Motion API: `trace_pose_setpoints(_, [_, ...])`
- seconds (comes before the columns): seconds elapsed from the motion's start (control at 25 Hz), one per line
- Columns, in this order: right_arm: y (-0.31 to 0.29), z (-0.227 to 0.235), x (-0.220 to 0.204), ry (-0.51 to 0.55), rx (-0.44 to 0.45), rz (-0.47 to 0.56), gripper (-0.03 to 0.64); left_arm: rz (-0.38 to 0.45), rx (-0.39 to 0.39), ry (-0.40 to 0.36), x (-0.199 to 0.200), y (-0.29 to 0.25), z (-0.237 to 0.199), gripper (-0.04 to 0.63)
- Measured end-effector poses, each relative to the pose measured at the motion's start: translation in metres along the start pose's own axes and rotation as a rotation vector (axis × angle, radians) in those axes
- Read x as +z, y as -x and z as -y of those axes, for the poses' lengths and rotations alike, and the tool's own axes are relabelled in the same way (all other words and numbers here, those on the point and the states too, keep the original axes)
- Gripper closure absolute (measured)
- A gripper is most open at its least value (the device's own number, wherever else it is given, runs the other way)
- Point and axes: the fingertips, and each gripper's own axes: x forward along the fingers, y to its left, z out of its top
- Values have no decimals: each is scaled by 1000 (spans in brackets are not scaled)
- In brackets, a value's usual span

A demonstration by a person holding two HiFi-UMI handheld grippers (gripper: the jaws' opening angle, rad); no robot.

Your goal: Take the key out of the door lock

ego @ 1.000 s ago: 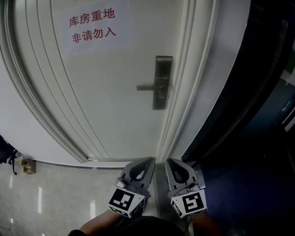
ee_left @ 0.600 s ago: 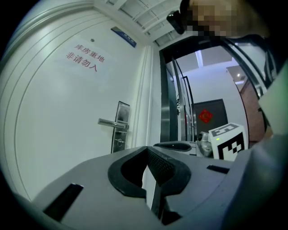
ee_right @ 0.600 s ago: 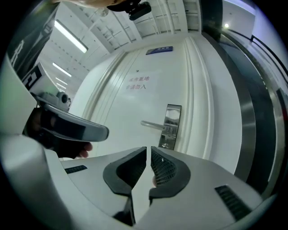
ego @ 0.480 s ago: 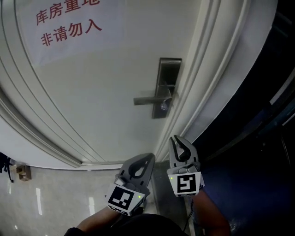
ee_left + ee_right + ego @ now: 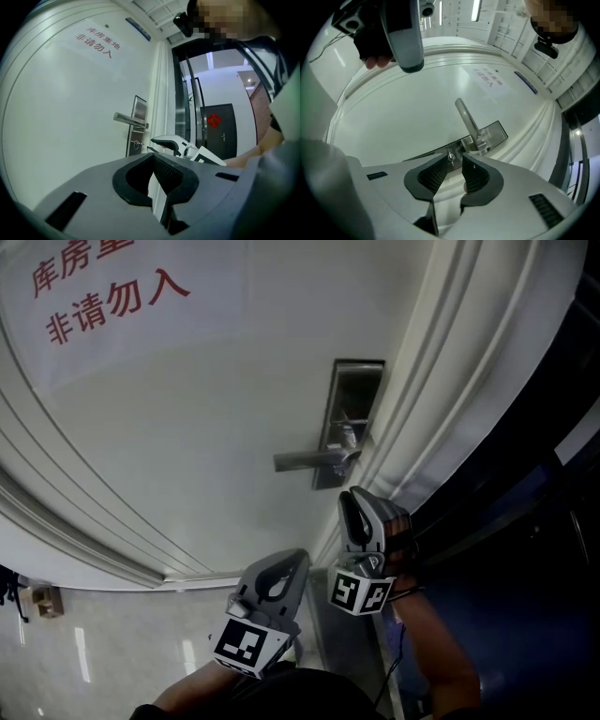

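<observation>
While the key (image 5: 450, 158) sits in the lock plate (image 5: 499, 132) below the lever handle (image 5: 465, 115), the right tool (image 5: 455, 160) hovers just short of it, jaws slightly parted and empty; the left tool (image 5: 153, 156) hangs back, closed on nothing. Closing off-centre could let the small key slip, and a crooked pull might bind it.

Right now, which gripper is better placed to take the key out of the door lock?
The right. The right gripper is up by the lock plate, jaws apart, with the key just ahead of their tips. The left gripper hangs lower and farther back, jaws together.
</observation>
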Motion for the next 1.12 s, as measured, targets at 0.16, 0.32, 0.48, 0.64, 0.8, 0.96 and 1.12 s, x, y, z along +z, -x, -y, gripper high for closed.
trace_pose_setpoints(0.16, [-15,-4,-10,64,-11,-30,541,-1,1,7,-1,-2,-10,591])
trace_pose_setpoints(0.32, [-27,-6,-12,114,-17,-32,541,-3,0,3,-2,-5,-15,591])
trace_pose_setpoints(0.48, [-38,-10,-15,158,-12,-29,541,-6,2,4,-2,-7,-17,591])
trace_pose_setpoints(0.64, [-49,-15,-21,189,-3,-36,541,-4,1,-3,-1,-9,-16,591])
trace_pose_setpoints(0.8, [-53,-13,-20,207,-26,-21,541,-7,1,-1,-2,-10,-17,591])
trace_pose_setpoints(0.96, [-56,-13,-18,219,-28,-10,544,-8,4,6,-2,-12,-18,591])
trace_pose_setpoints(1.12, [-59,-13,-17,236,-37,-12,574,-11,4,5,-3,-13,-19,591])
